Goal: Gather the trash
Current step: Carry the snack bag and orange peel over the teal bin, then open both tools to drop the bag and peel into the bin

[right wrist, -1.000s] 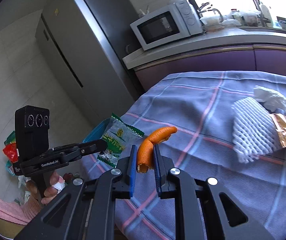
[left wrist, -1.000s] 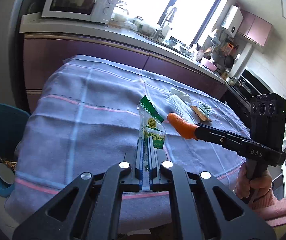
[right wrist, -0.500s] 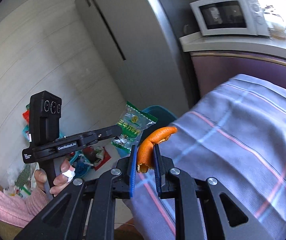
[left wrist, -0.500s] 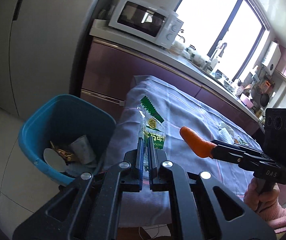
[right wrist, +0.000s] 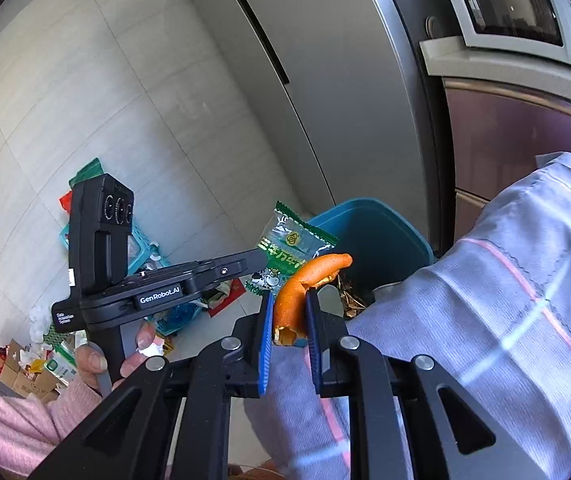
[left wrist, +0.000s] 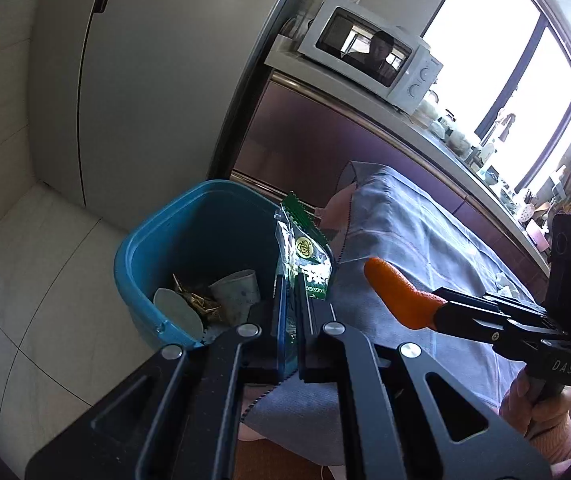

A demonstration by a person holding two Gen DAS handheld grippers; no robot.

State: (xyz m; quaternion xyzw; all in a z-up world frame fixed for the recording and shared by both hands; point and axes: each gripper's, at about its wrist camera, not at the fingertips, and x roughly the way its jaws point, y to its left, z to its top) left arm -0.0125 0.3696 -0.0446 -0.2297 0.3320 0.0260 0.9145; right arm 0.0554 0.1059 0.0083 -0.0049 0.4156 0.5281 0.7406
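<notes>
Both views have swung off the surface toward the floor since a second ago; the blue bin [left wrist: 189, 248], then at the frame edge, now sits ahead of both tools. Left hand-held gripper [left wrist: 287, 308] clenched on the green snack wrapper [left wrist: 305, 256], which stands upright just over the bin's near rim. Right hand-held gripper [right wrist: 289, 320] clamped on the orange peel [right wrist: 305, 284], nearer the cloth-covered surface [right wrist: 505, 320] than the bin mouth; from this view it looks short of the opening. Bin already holds a paper cup [left wrist: 235, 290] and scraps.

Judgement: carry each piece fully over the opening before letting go. The wrapper is light and may flutter, so lower it in. Bring the peel further left, clear of the cloth edge.
</notes>
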